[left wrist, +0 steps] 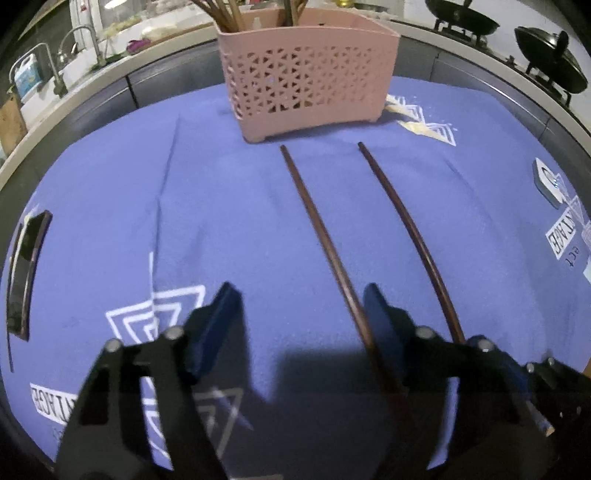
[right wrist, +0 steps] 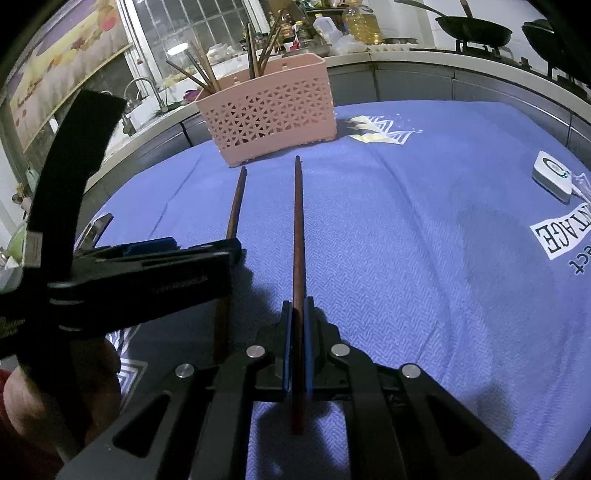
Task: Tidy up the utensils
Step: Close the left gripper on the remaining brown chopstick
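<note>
Two dark brown chopsticks lie lengthwise on the blue cloth, tips toward a pink perforated holder point(left wrist: 308, 77) that holds several more chopsticks. My left gripper point(left wrist: 299, 306) is open, low over the cloth, with the left chopstick point(left wrist: 317, 229) running between its fingers close to the right one. The right chopstick point(left wrist: 406, 229) lies just outside that finger. In the right wrist view my right gripper point(right wrist: 297, 314) is shut on the right chopstick point(right wrist: 298, 229), which points at the holder point(right wrist: 267, 110). The left gripper point(right wrist: 159, 266) crosses over the left chopstick point(right wrist: 234, 206).
A white square device point(right wrist: 552, 175) with a cable sits at the cloth's right edge, also in the left wrist view point(left wrist: 550, 181). A dark phone-like object point(left wrist: 24, 269) lies at the left edge. Behind are a counter, sink taps point(right wrist: 147, 96) and woks point(right wrist: 472, 27) on a stove.
</note>
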Demonstrator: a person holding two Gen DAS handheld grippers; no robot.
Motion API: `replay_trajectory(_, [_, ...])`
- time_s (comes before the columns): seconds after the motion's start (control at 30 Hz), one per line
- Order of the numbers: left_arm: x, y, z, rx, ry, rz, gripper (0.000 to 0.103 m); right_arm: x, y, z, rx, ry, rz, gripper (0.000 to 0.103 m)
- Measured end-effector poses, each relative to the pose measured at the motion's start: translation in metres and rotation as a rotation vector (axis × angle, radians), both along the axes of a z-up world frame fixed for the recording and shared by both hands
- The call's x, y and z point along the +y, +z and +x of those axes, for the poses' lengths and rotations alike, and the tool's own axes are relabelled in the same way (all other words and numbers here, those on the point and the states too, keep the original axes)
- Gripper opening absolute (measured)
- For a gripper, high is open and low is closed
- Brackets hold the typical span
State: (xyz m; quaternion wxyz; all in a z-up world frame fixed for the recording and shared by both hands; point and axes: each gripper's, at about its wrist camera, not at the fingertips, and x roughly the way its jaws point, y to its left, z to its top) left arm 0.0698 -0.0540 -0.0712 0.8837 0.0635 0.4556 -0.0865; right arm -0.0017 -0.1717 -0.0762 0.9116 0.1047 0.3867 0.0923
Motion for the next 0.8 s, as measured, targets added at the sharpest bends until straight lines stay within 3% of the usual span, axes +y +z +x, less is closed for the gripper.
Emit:
replay_trajectory(0.27, [0.030, 0.002, -0.007, -0.027, -0.001, -0.039, 0.019, -0.002, 0.000, 0.000, 0.008, -0.003, 0.018, 0.007])
replay_trajectory(0.37, [0.046, 0.003, -0.008, -0.021, 0.006, -0.072, 0.009, -0.001, 0.000, 0.000, 0.011, -0.002, 0.019, 0.007])
replay_trajectory(0.8, [0.075, 0.001, -0.037, 0.004, -0.011, -0.074, 0.007, 0.007, 0.000, -0.015, 0.042, 0.074, -0.011, 0.007])
